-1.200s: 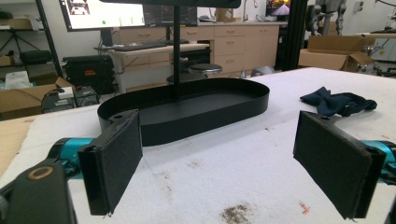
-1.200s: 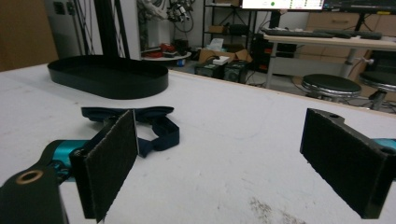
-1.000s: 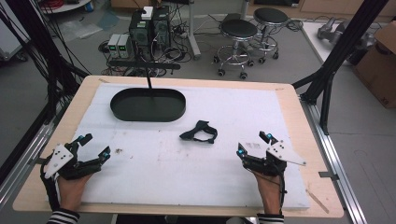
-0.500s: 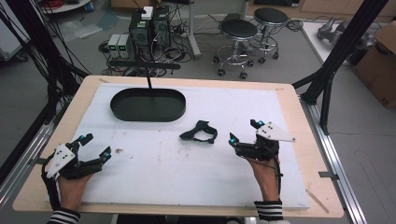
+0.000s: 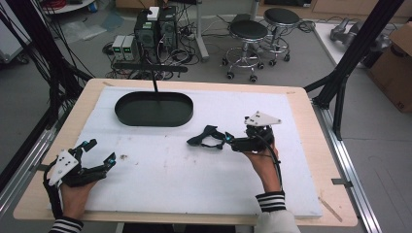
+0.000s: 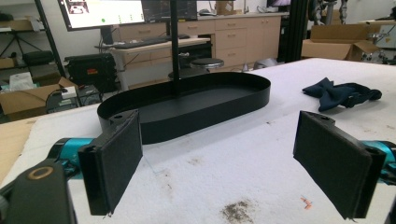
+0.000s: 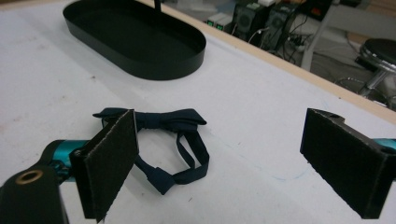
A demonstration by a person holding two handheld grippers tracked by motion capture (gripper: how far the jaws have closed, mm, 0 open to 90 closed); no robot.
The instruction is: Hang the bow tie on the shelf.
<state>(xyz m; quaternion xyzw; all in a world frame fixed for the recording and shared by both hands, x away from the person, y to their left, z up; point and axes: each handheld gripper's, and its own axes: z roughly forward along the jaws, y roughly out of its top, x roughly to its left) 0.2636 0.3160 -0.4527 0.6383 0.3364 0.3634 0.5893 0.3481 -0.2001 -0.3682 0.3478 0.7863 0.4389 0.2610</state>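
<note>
Bow tie (image 7: 159,135) on table, ungrasped; right gripper (image 7: 233,163) fingers spread wide beside it; left gripper (image 6: 224,163) fingers spread, empty.

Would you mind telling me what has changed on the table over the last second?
The right gripper has moved forward and to the left across the white mat, up to the dark bow tie. Its fingers are open on either side of the tie and have not gripped it. The left gripper, the bow tie and the black oval tray stayed put.
</note>
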